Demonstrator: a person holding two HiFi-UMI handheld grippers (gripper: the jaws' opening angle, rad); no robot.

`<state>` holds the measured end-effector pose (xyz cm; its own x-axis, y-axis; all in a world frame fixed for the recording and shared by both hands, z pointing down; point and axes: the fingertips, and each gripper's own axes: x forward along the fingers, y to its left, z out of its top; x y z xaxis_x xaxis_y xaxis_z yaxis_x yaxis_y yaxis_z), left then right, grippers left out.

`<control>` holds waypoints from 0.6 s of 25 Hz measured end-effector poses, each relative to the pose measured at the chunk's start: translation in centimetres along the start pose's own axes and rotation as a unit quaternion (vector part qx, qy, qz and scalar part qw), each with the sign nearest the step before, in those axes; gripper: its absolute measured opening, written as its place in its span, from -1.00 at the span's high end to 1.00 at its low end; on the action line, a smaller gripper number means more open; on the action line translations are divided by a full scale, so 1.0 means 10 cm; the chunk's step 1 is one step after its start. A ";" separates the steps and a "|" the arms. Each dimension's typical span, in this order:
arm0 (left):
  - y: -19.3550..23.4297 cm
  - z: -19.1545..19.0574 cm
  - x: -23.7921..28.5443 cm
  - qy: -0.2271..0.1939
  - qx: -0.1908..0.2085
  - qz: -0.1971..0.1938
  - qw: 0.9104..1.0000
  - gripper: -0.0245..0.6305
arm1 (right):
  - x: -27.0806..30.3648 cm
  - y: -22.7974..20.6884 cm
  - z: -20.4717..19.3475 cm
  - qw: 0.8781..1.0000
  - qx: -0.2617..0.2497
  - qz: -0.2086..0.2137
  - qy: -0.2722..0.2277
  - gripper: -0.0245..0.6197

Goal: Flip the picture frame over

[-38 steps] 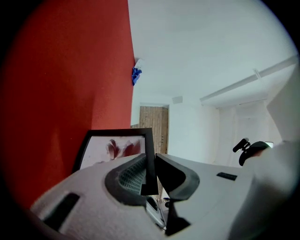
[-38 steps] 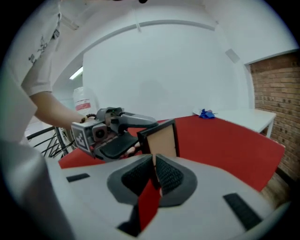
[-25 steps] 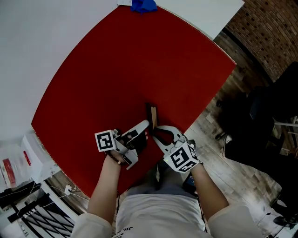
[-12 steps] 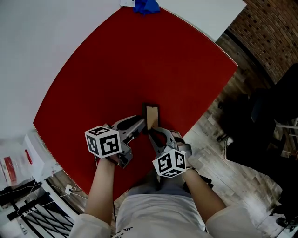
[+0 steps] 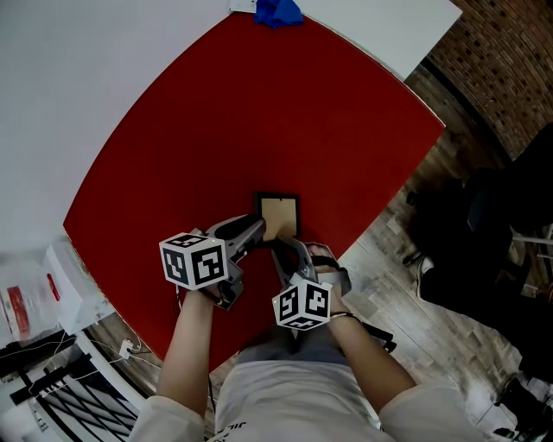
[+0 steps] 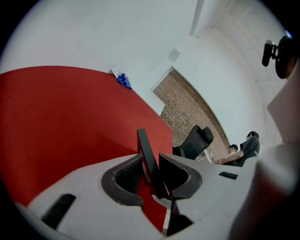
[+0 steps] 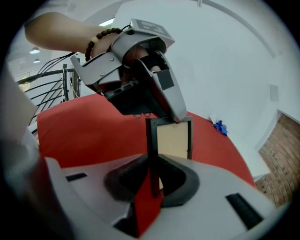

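The picture frame (image 5: 278,216) is small, with a black border, and its tan backing faces up toward me near the front edge of the red mat (image 5: 216,129). My left gripper (image 5: 257,230) reaches its near left corner. Its jaws are opening, and the frame's black edge (image 6: 146,154) stands between them, against the right pad with a gap on the left. My right gripper (image 5: 282,247) holds the near edge. In the right gripper view the frame (image 7: 174,138) rises from between the pads of that gripper (image 7: 152,176), which are shut on its left rail. The left gripper (image 7: 154,89) touches the frame's top.
The red mat lies on a white table (image 5: 69,69), with a blue object (image 5: 276,12) at its far edge. The table's front edge and wooden floor (image 5: 389,233) are close behind the grippers. A dark chair (image 5: 501,224) stands at the right, and cables and clutter (image 5: 34,345) at the lower left.
The frame went from standing edge-on to leaning back with its tan backing showing. The left gripper rolled so its marker cube faces up. Both hands shifted slightly.
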<state>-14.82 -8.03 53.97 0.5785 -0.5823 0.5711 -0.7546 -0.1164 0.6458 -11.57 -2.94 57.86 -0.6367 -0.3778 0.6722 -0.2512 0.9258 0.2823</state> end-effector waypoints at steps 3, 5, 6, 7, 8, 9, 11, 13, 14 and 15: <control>0.10 -0.05 -0.01 0.012 0.003 0.018 1.000 0.64 | 0.01 0.05 0.00 1.000 0.015 0.018 -0.010 0.72; 0.18 -0.10 -0.01 0.015 -0.013 0.019 1.000 0.70 | -0.02 0.09 0.04 0.998 0.037 0.047 -0.036 0.72; 0.23 -0.13 0.00 0.016 -0.022 0.019 0.999 0.70 | -0.05 0.11 0.07 0.996 0.047 0.060 -0.048 0.72; 0.28 -0.17 0.00 0.017 -0.031 0.019 0.999 0.70 | -0.09 0.10 0.09 0.994 0.057 0.068 -0.059 0.72; 0.32 -0.21 0.01 0.019 -0.041 0.016 0.999 0.70 | -0.12 0.07 0.09 0.992 0.074 0.071 -0.067 0.72; 0.36 -0.25 0.02 0.020 -0.050 0.013 0.998 0.70 | -0.16 -0.01 0.05 0.990 0.103 0.066 -0.069 0.72; 0.44 -0.34 0.04 0.025 -0.064 0.010 0.998 0.70 | -0.18 -0.26 -0.18 0.977 0.206 0.027 -0.046 0.72; 0.48 -0.40 0.05 0.029 -0.074 0.008 0.997 0.70 | -0.18 -0.52 -0.58 0.944 0.329 -0.018 0.003 0.72; 0.50 -0.43 0.05 0.029 -0.079 0.007 0.996 0.70 | -0.16 -0.60 -0.75 0.923 0.383 -0.025 0.024 0.72; 0.51 -0.45 0.05 0.030 -0.082 0.007 0.996 0.70 | -0.15 -0.64 -0.86 0.905 0.424 -0.021 0.037 0.72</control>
<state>-16.98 -5.36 59.85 0.5899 -0.5338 0.6058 -0.7044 0.0264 0.7093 -2.76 -8.42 60.95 -0.5712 -0.3839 0.7255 -0.7632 0.5737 -0.2973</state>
